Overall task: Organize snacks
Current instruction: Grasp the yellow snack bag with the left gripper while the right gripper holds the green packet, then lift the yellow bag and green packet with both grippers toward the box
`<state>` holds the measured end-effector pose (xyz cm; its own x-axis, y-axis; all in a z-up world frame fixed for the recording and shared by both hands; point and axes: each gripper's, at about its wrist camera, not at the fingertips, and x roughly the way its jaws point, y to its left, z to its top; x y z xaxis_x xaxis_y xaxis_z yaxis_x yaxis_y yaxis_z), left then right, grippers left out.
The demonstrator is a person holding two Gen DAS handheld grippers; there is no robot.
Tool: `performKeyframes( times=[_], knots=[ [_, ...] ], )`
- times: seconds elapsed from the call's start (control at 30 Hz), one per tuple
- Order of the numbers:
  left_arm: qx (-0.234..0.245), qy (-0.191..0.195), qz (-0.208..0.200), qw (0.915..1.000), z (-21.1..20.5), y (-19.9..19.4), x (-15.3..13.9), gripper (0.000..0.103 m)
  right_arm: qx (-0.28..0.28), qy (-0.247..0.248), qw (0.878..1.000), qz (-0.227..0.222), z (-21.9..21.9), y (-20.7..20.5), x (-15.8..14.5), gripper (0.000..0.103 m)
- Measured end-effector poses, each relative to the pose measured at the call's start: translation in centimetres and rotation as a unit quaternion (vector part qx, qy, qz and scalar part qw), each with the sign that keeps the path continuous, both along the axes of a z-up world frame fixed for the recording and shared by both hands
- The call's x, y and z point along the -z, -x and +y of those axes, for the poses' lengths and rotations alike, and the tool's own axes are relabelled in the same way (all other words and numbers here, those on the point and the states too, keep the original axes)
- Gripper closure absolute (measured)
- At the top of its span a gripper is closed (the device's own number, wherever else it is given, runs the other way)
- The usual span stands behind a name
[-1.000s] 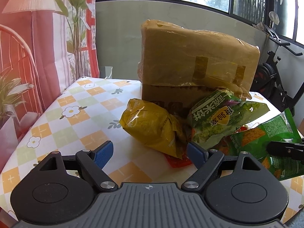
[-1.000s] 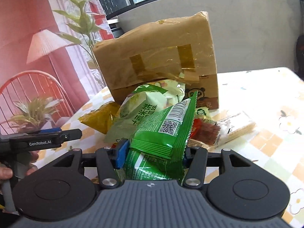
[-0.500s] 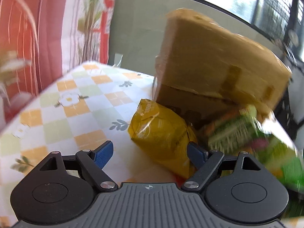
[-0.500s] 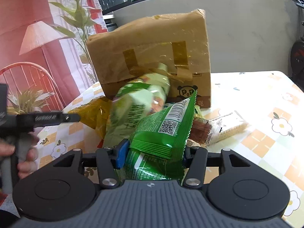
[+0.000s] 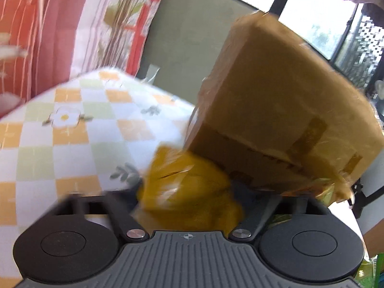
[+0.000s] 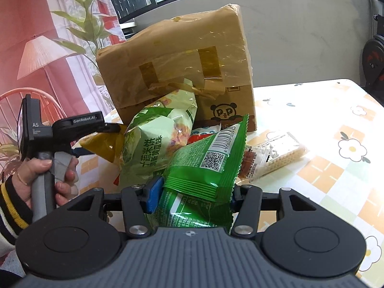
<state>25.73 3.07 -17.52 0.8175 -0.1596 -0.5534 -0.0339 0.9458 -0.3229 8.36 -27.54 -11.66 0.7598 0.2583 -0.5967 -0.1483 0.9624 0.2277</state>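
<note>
Motion blur hides the left gripper's (image 5: 189, 192) fingertips around the crinkled yellow snack bag (image 5: 187, 196); grip indeterminate. Right gripper (image 6: 192, 192) clamps the green foil snack packet (image 6: 206, 165). Open checkered tablecloth (image 6: 336, 172) lies rightward.

Snack bags (image 6: 158, 144) piled before box (image 6: 177, 64) on table (image 6: 336, 120).
</note>
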Motion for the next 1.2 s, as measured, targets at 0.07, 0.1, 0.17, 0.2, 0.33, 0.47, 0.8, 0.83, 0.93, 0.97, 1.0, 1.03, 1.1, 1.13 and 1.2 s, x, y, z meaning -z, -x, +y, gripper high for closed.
performKeyframes(
  times=[0.07, 0.1, 0.17, 0.2, 0.33, 0.47, 0.8, 0.83, 0.93, 0.97, 1.0, 1.03, 1.1, 1.13, 1.2],
  knots=[
    [0.006, -0.026, -0.001, 0.9996, -0.3, 0.2, -0.6, 0.065, 0.001, -0.001, 1.000, 0.000, 0.0, 0.1, -0.1, 0.049],
    [0.012, -0.034, -0.002, 0.9994, -0.3, 0.4, -0.8, 0.067, 0.002, -0.001, 1.000, 0.000, 0.0, 0.1, -0.1, 0.049],
    [0.016, -0.030, -0.002, 0.9994, 0.2, 0.9, -1.1, 0.070, 0.003, -0.003, 1.000, -0.002, -0.1, 0.2, -0.2, 0.049],
    [0.015, -0.032, -0.004, 0.9994, 0.4, 1.2, -1.2, 0.071, 0.002, -0.004, 1.000, -0.003, -0.1, 0.2, -0.2, 0.049],
    [0.010, -0.033, -0.007, 0.9994, 1.1, 1.8, -1.4, 0.073, 0.001, -0.002, 1.000, -0.005, 0.1, 0.3, -0.5, 0.049],
    [0.014, -0.064, -0.017, 0.9977, 0.9, 3.2, -2.2, 0.075, 0.003, 0.002, 1.000, -0.007, 0.1, 0.5, -0.7, 0.049],
    [0.038, -0.096, -0.056, 0.9931, 1.3, 6.9, -5.2, 0.076, 0.009, 0.016, 0.999, -0.030, -0.2, 1.0, -2.3, 0.049],
    [0.039, -0.094, -0.060, 0.9929, 1.2, 7.1, -5.5, 0.076, 0.010, 0.018, 0.999, -0.033, -0.2, 1.1, -2.5, 0.049],
    [0.041, -0.091, -0.071, 0.9925, 1.1, 7.5, -6.3, 0.076, 0.016, 0.020, 0.999, -0.041, -0.4, 1.1, -3.0, 0.049],
    [0.042, -0.091, -0.074, 0.9922, 1.1, 7.5, -6.6, 0.076, 0.017, 0.020, 0.999, -0.045, -0.5, 1.1, -3.2, 0.049],
    [0.042, -0.090, -0.078, 0.9920, 1.0, 7.5, -6.9, 0.076, 0.018, 0.020, 0.998, -0.048, -0.7, 1.1, -3.5, 0.049],
    [0.043, -0.091, -0.081, 0.9916, 0.9, 7.6, -7.2, 0.076, 0.019, 0.021, 0.998, -0.053, -0.7, 1.1, -3.9, 0.049],
    [0.046, -0.092, -0.089, 0.9907, 0.7, 7.7, -7.8, 0.076, 0.019, 0.022, 0.998, -0.061, -0.9, 1.0, -4.4, 0.049],
    [0.048, -0.094, -0.092, 0.9901, 0.6, 7.8, -8.0, 0.076, 0.020, 0.022, 0.997, -0.064, -0.9, 1.0, -4.6, 0.049],
    [0.053, -0.097, -0.097, 0.9891, 0.2, 7.9, -8.3, 0.076, 0.023, 0.023, 0.997, -0.070, -1.1, 1.0, -5.0, 0.049]
  ],
)
